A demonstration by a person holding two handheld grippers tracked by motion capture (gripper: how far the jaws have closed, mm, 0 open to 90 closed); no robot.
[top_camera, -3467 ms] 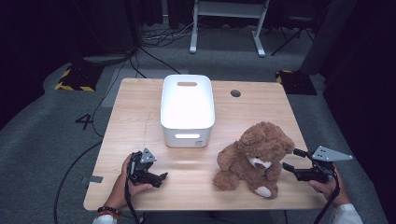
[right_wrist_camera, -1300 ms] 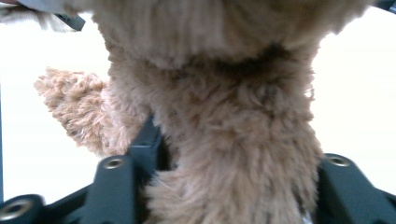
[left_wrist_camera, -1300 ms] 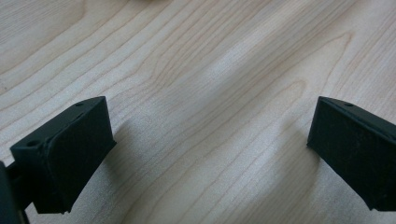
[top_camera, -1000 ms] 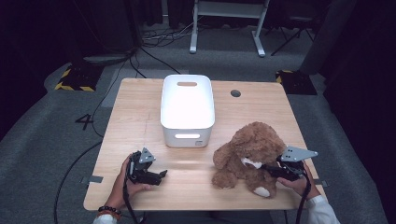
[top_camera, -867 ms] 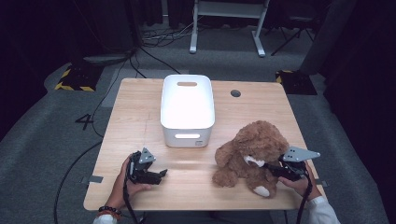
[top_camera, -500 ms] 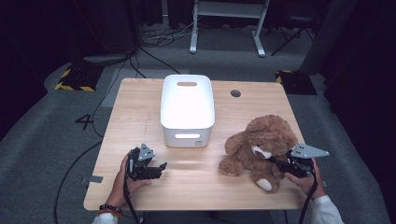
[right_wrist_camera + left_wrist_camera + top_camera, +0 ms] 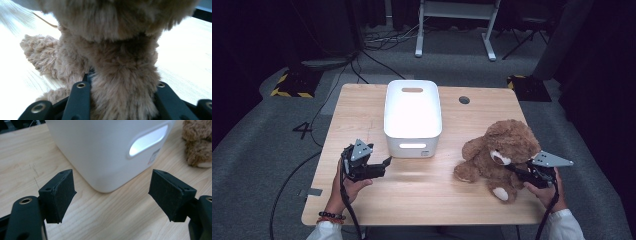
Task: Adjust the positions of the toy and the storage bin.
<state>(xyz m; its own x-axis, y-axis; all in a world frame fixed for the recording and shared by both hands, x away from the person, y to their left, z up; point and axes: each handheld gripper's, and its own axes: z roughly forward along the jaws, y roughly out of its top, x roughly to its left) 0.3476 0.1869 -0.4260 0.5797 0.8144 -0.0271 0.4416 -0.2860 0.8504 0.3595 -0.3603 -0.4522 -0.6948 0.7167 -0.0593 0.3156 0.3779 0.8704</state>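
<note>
Bear [image 7: 497, 152] dragged rightward | right gripper [image 7: 523, 172] clamps its limb | left gripper [image 7: 384, 163] spread beside bin [image 7: 412, 118]

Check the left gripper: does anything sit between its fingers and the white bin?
No. In the left gripper view, bare wooden table separates the open left gripper from the white bin.

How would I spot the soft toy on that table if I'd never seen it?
Find the wooden table, then the white bin at its middle. Right of the bin, near the front edge, sits a brown teddy bear, with the right claw shut on it. It is the one furry thing there.
</note>
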